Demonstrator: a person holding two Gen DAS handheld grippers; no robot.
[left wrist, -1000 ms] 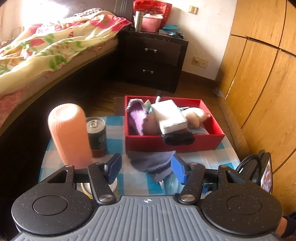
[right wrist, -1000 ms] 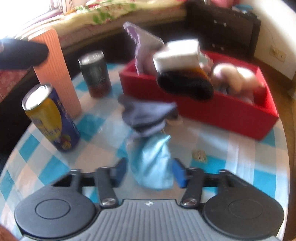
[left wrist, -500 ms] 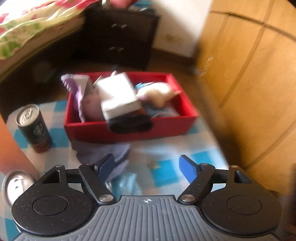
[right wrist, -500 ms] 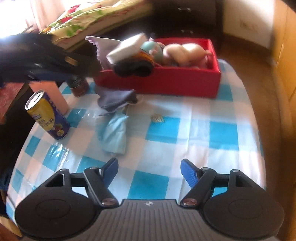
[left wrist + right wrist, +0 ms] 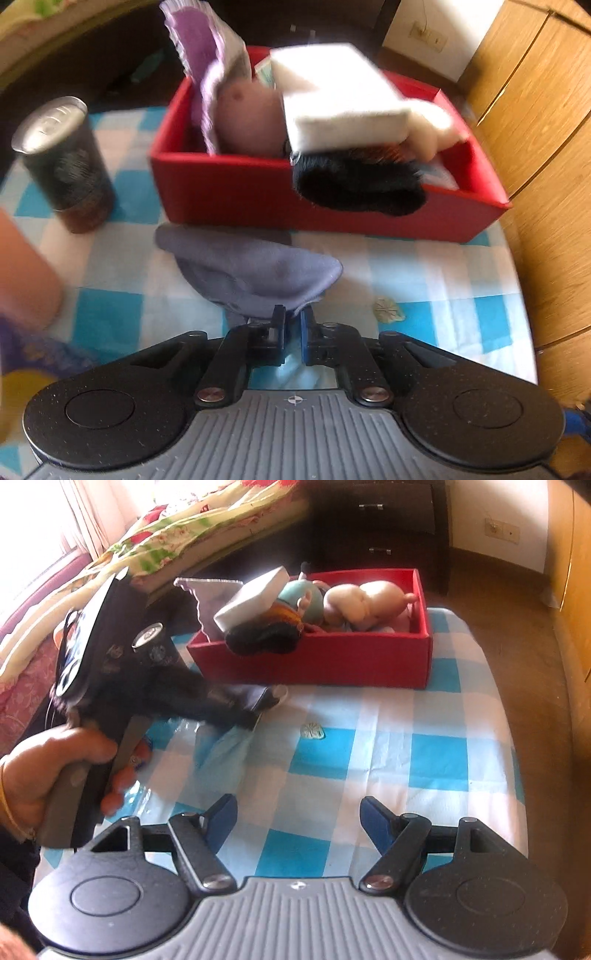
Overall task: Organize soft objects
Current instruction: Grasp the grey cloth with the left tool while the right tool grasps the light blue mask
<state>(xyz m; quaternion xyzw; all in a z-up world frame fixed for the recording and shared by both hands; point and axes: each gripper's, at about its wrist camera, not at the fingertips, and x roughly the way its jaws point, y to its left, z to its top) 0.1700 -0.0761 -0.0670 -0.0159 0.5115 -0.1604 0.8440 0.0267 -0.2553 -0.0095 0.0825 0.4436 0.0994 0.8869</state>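
Observation:
A red box (image 5: 236, 195) (image 5: 332, 657) on the blue-checked table holds a white sponge (image 5: 340, 99), a purple cloth (image 5: 207, 62), a black furry piece (image 5: 358, 184) and plush toys (image 5: 365, 602). A grey-blue cloth (image 5: 247, 269) lies in front of the box. My left gripper (image 5: 291, 325) is shut on its near edge; it also shows in the right wrist view (image 5: 236, 712). A light blue cloth (image 5: 225, 746) lies under it. My right gripper (image 5: 295, 816) is open and empty over the table's near part.
A dark can (image 5: 62, 162) stands left of the box, a peach cylinder (image 5: 26, 273) nearer left. A small flat bit (image 5: 313, 731) lies on the tablecloth (image 5: 424, 753). Wooden wardrobe doors (image 5: 535, 129) at right, bed (image 5: 155, 542) and dark nightstand (image 5: 376, 528) behind.
My left gripper moved down and forward to the grey-blue cloth and closed on its edge. My right gripper stayed back from the cloths, still open.

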